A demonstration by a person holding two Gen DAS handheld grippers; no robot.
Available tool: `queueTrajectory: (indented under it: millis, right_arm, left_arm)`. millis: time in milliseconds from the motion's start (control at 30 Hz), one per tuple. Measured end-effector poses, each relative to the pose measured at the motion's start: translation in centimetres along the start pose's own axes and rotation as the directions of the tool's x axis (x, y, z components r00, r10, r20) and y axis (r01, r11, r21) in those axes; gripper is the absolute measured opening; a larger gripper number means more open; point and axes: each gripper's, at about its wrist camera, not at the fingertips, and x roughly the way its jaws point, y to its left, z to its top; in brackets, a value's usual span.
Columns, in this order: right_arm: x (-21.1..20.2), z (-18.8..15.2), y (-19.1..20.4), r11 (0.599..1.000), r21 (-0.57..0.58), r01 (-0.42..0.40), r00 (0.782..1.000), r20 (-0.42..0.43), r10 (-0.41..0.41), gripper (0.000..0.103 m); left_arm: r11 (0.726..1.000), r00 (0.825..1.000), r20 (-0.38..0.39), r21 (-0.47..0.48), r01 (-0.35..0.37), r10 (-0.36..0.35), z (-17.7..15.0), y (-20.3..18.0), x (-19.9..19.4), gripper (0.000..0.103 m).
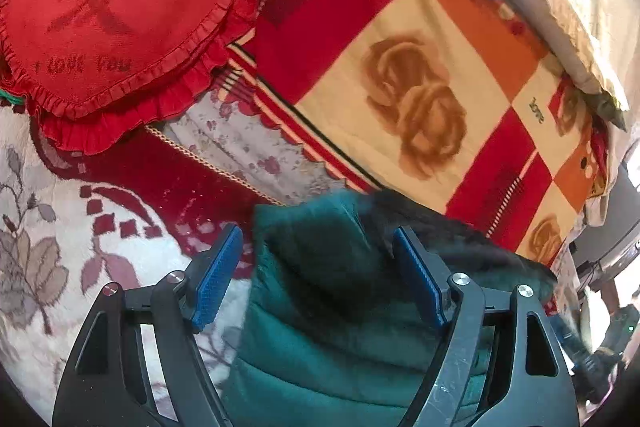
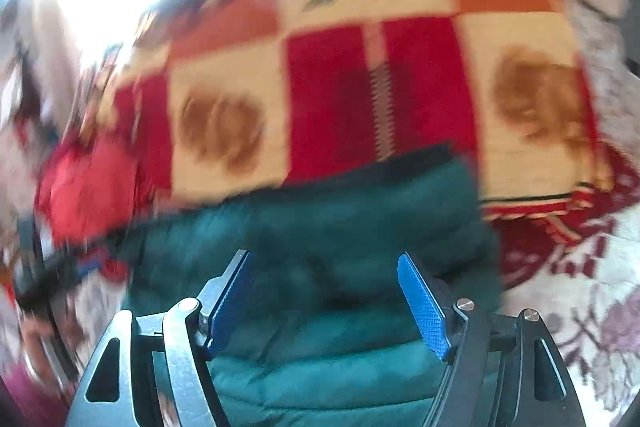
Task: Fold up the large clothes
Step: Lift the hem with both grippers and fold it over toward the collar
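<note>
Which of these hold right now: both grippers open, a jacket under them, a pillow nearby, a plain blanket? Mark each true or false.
1. The left gripper is open over the teal quilted jacket. True.
2. The right gripper is clamped shut on the jacket. False: its jaws stand apart, with the jacket seen between them.
3. A red heart-shaped pillow lies beyond the jacket in the left wrist view. True.
4. The blanket behind the jacket is plain white. False: it is checked in red, orange and cream with brown rose prints.
5. The jacket is red. False: it is dark teal green.
</note>
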Motion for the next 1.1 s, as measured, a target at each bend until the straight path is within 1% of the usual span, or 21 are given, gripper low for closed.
queueTrajectory:
  millis: [100,167,233,267,367,467,500,533,600,700,800,933,1033,1100]
  right_arm:
    - [2.9,-0.8,3.7,0.987,-0.157,0.027,0.997,-0.062,-0.037,0.072]
    - [5.4,-0.6,5.6,0.971,-0.225,0.079,0.992,-0.075,-0.099,0.072]
    - [7.5,0.1,6.4,0.970,-0.230,0.084,0.990,-0.092,-0.108,0.072]
    - [8.6,0.6,6.7,0.967,-0.233,0.105,0.987,-0.094,-0.130,0.072]
    - [11.2,1.2,6.6,0.963,-0.219,0.155,0.975,-0.123,-0.185,0.072]
    - [13.5,1.0,5.0,0.975,-0.161,0.154,0.968,-0.174,-0.182,0.073]
    - [14.1,0.8,4.5,0.978,-0.143,0.151,0.968,-0.179,-0.175,0.074]
    - [14.5,0.7,4.4,0.980,-0.137,0.145,0.968,-0.184,-0.169,0.076]
    - [15.6,0.4,3.9,0.983,-0.123,0.140,0.965,-0.207,-0.163,0.078]
    - [16.5,0.1,3.6,0.984,-0.110,0.138,0.965,-0.211,-0.159,0.080]
    - [16.9,-0.4,3.1,0.986,-0.091,0.139,0.970,-0.190,-0.155,0.080]
    - [17.0,-0.5,3.3,0.984,-0.096,0.147,0.967,-0.197,-0.164,0.081]
    - [15.7,-0.2,3.4,0.984,-0.097,0.148,0.965,-0.205,-0.165,0.081]
    - [14.1,0.2,3.6,0.989,-0.076,0.125,0.974,-0.180,-0.137,0.081]
  left_arm:
    - [0.999,1.000,-0.005,0.034,0.004,-0.004,-1.4,-1.4,0.5,0.078]
    - [0.995,0.999,-0.046,0.096,-0.021,0.025,-2.3,-2.7,2.0,0.078]
    - [0.986,0.994,-0.081,0.152,-0.066,0.079,-3.0,-3.6,3.8,0.078]
    - [0.980,0.988,-0.101,0.171,-0.099,0.117,-3.4,-3.8,5.0,0.078]
    - [0.971,0.974,-0.140,0.185,-0.151,0.178,-4.0,-3.5,7.7,0.078]
    - [0.968,0.968,-0.145,0.174,-0.179,0.205,-4.3,-2.8,9.1,0.079]
    - [0.968,0.966,-0.150,0.171,-0.182,0.208,-4.3,-2.5,9.5,0.080]
    - [0.969,0.966,-0.157,0.167,-0.180,0.206,-4.4,-2.3,9.8,0.080]
    - [0.971,0.964,-0.169,0.160,-0.179,0.205,-4.4,-1.9,10.4,0.080]
    - [0.965,0.958,-0.178,0.181,-0.192,0.224,-4.5,-2.0,11.3,0.082]
    - [0.958,0.958,-0.162,0.204,-0.203,0.237,-4.8,-2.3,11.9,0.084]
    - [0.951,0.957,-0.145,0.219,-0.218,0.253,-5.0,-2.4,12.3,0.084]
    - [0.945,0.955,-0.134,0.233,-0.228,0.263,-5.0,-2.6,11.7,0.084]
    - [0.935,0.952,-0.123,0.258,-0.242,0.281,-4.8,-3.1,10.8,0.084]
